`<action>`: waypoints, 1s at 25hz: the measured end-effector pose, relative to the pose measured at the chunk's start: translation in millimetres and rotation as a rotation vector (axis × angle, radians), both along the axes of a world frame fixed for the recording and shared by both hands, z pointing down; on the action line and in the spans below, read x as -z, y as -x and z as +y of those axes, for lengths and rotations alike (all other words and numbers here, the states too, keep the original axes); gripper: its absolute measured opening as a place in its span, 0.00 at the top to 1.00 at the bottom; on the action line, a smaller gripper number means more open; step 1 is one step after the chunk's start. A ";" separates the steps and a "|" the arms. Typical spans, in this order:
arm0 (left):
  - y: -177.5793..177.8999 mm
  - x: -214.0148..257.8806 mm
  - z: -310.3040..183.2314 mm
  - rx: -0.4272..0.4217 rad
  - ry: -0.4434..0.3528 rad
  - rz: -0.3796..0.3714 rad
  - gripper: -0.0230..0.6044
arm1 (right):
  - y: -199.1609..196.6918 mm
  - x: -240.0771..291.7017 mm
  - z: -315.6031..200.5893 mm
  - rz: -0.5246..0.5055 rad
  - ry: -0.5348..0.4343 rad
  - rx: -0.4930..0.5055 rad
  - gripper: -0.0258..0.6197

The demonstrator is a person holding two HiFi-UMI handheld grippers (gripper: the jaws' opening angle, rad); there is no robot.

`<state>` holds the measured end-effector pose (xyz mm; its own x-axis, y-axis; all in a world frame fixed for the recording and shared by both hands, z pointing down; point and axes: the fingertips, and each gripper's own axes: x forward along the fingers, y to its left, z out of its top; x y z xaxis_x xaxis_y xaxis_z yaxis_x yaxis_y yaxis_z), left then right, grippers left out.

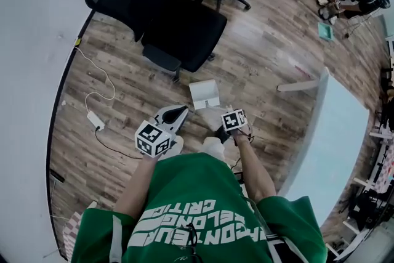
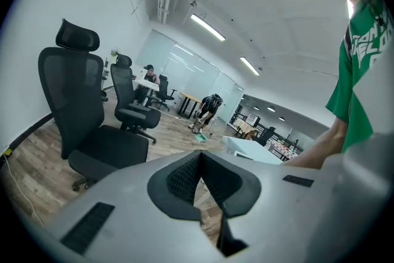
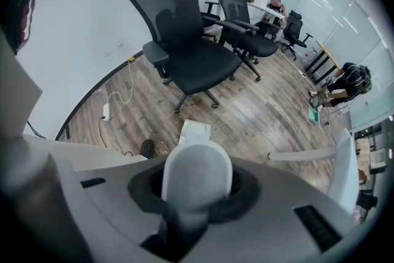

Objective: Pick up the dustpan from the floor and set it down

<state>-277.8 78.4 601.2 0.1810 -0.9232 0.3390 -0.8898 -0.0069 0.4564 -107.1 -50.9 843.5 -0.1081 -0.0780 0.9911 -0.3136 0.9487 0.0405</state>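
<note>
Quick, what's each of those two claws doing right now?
Left gripper: closed, with nothing between its jaws.
Right gripper: closed on the handle of the dustpan.

The green shirt (image 1: 198, 185) bears white lettering (image 1: 196, 223), upside down and too unclear to read.

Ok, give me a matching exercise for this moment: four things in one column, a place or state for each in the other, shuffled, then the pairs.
Things
1 dustpan
2 left gripper
3 nearest office chair
4 white adapter

Places or states
A jaws together, nothing between them
B lying on the wood floor beside the wall
C handle clamped in the right gripper
D black, seat empty, beyond the dustpan

Pairs: 1-C, 2-A, 3-D, 4-B
</note>
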 end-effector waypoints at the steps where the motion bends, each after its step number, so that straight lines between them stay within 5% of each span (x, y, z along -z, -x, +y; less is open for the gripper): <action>1: 1.6 -0.6 5.5 0.005 0.003 -0.003 0.96 | 2.9 -4.2 3.1 0.003 0.003 0.007 0.80; 25: 41.9 -9.8 69.6 0.073 -0.025 0.011 0.96 | 30.0 -18.8 23.6 0.063 0.005 0.020 0.73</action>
<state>-319.7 148.0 611.0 0.1169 -0.9422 0.3139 -0.8831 0.0460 0.4669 -137.1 -27.3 862.3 -0.0472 -0.0715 0.9963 -0.2914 0.9550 0.0547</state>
